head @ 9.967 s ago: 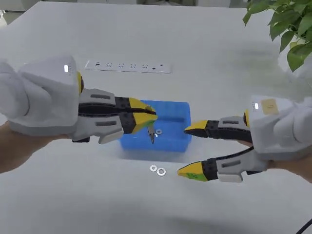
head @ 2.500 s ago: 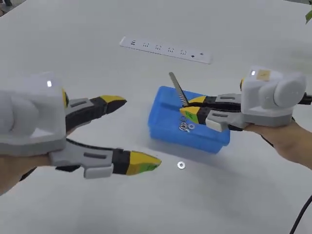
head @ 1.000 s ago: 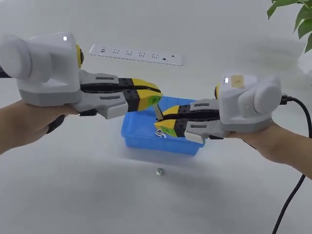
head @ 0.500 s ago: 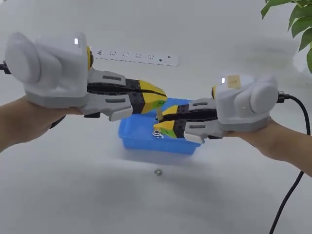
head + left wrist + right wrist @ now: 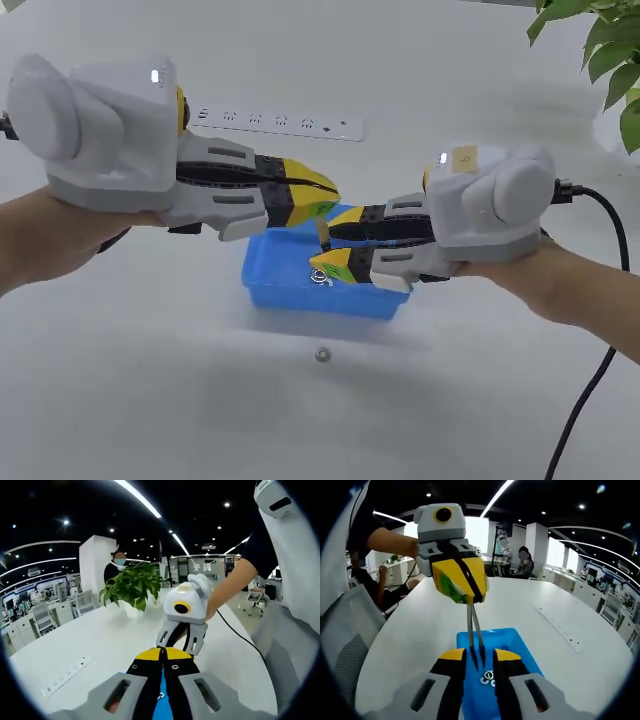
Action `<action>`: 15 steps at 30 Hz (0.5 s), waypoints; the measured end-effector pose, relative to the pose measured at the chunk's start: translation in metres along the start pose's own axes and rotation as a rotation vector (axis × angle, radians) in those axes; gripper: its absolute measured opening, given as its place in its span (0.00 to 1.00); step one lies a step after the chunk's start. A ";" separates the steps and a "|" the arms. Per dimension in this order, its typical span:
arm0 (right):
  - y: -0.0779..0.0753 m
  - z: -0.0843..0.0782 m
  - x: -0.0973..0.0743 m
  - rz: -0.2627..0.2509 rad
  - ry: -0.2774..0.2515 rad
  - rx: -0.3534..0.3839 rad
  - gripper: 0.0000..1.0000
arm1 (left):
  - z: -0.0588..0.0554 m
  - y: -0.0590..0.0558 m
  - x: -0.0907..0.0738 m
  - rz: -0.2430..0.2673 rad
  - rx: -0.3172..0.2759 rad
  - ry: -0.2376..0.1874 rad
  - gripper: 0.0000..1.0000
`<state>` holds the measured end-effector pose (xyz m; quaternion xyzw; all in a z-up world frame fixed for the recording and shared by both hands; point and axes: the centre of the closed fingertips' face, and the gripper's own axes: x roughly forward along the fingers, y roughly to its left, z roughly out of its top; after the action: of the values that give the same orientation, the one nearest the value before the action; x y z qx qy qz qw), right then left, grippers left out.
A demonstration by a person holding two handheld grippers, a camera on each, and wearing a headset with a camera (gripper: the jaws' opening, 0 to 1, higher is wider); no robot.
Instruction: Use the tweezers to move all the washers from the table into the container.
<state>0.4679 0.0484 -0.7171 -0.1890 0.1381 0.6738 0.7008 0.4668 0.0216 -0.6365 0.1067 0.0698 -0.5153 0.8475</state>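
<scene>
Above the blue plastic container (image 5: 300, 296), the left tool (image 5: 328, 195) clamps thin metal tweezers (image 5: 474, 625); the right tool (image 5: 330, 250), coming from 3 o'clock, is slightly apart.

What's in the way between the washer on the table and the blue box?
Nothing I can see. The washer lies on bare table in front of the box. The tweezers, in the left gripper, hang over the box, not the washer.
</scene>
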 end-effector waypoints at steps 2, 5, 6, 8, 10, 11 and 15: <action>0.001 0.001 -0.001 -0.005 0.004 -0.002 0.25 | 0.001 0.000 0.000 0.000 0.003 -0.001 0.04; 0.001 0.002 -0.004 -0.014 0.006 0.001 0.28 | 0.003 0.000 -0.001 -0.002 0.012 0.003 0.04; 0.002 0.002 -0.005 -0.016 0.007 0.001 0.28 | 0.004 0.000 -0.001 -0.002 0.015 0.005 0.04; 0.003 0.003 -0.010 -0.021 0.006 0.006 0.30 | 0.006 0.000 -0.002 -0.004 0.024 0.009 0.04; 0.005 0.004 -0.016 -0.033 -0.001 0.014 0.32 | 0.009 -0.001 -0.005 -0.003 0.032 0.009 0.04; 0.006 0.004 -0.019 -0.038 -0.004 0.017 0.32 | 0.011 -0.002 -0.007 -0.004 0.035 0.009 0.04; 0.011 0.001 -0.034 -0.075 0.007 0.021 0.36 | 0.015 -0.007 -0.013 -0.017 0.053 0.020 0.04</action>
<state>0.4555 0.0189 -0.7019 -0.1890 0.1402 0.6450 0.7271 0.4546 0.0263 -0.6202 0.1335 0.0658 -0.5231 0.8392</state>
